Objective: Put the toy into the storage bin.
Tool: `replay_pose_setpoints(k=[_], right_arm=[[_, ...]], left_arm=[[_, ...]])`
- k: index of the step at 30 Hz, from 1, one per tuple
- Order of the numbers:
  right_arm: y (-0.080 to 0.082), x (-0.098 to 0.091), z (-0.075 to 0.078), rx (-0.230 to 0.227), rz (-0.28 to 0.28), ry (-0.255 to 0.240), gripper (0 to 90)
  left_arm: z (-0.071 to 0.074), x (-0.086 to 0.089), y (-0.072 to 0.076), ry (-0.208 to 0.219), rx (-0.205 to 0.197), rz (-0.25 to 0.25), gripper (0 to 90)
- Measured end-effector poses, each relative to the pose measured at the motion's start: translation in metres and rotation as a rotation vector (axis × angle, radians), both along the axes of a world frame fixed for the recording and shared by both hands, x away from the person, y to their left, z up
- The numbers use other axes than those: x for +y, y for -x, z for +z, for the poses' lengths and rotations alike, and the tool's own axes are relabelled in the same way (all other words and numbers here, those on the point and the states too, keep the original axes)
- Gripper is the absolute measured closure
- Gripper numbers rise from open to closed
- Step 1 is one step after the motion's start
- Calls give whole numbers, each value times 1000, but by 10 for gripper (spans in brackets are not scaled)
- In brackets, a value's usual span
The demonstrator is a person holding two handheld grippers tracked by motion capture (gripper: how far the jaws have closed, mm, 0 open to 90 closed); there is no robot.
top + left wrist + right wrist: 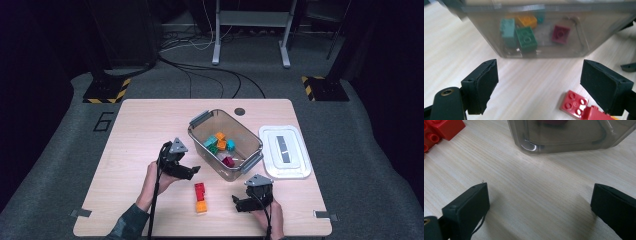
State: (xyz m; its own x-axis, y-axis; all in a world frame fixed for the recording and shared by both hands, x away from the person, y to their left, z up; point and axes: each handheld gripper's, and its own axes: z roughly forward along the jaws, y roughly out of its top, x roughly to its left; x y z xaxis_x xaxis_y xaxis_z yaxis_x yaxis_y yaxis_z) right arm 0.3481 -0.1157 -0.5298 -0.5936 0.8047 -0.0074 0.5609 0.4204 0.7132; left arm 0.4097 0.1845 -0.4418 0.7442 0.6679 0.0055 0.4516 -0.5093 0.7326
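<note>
Beside the red bricks [200, 191], left gripper [192, 171] hovers, fingers apart.

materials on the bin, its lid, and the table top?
Bin: looks like clear, smoky-tinted glossy plastic; the bricks show through its walls, with glare at a corner.
Lid: opaque white, probably moulded plastic.
Table top: pale matt wood grain; solid wood or laminate, can't tell.

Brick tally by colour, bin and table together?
Bricks I can make out, in the clear bin and on the table:
Red bricks: 2
Orange bricks: 3
Teal brick: 1
Green brick: 1
Blue brick: 1
Maroon brick: 1
Total: 9
</note>
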Motion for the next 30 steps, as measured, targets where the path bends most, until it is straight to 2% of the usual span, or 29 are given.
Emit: replay_pose_setpoints(k=[4, 11, 16, 19, 24, 26, 30], right_arm=[[0, 0, 0, 0, -2, -1, 12], [0, 0, 0, 0, 0, 0, 12], [0, 0, 0, 0, -3, -2, 12], [0, 0, 0, 0, 0, 0, 12], [0, 0, 0, 0, -2, -1, 12], [0, 0, 0, 0, 0, 0, 12], [0, 0, 0, 0, 0, 0, 12]], left_arm=[[-13, -3, 5, -8, 26, -3, 144], [-34, -9, 8, 11, 81, -21, 142], [-47, -16, 8, -26, 106, -34, 129], [-55, -20, 6, -34, 124, -36, 105], [-61, -23, 7, -40, 132, -53, 98], [-62, -22, 8, -30, 140, -57, 106], [-60, -17, 7, -37, 137, -42, 149]])
